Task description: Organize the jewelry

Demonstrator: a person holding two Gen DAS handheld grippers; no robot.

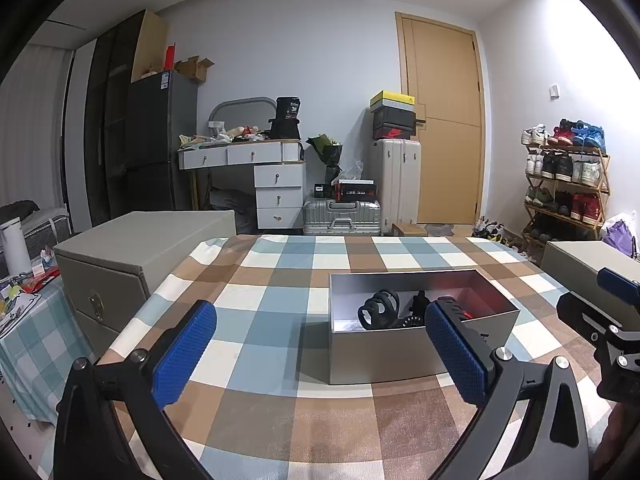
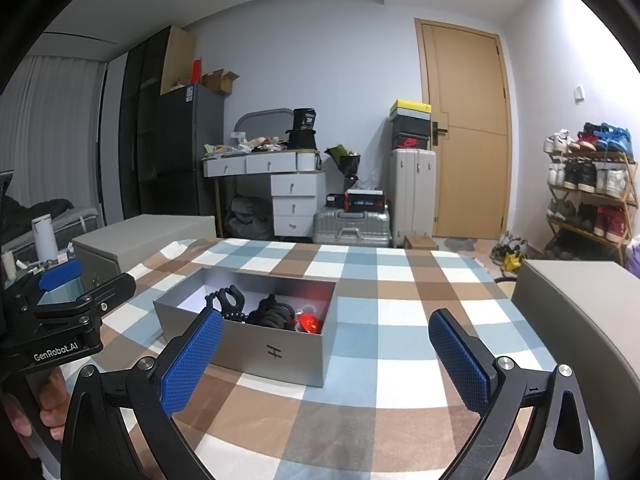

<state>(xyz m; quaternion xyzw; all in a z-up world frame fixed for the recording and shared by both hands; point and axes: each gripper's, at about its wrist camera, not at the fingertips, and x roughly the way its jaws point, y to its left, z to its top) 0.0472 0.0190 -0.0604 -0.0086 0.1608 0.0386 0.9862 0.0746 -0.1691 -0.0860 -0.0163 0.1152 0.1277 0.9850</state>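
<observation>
Both grippers, left gripper point(image 1: 320, 340) and right gripper point(image 2: 326, 354), are held wide, empty, low in frame. Open silver box point(image 2: 276, 350) is centred between them, likely so the black clips point(image 2: 272, 314) can be reached.

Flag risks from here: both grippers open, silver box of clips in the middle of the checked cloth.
1. The black hair claws lie tangled with the red piece in the silver box; lifting one may drag others out.
2. The box's tall walls leave little room for wide-open jaws.
3. Left gripper and right gripper flank the same box and could collide.
</observation>
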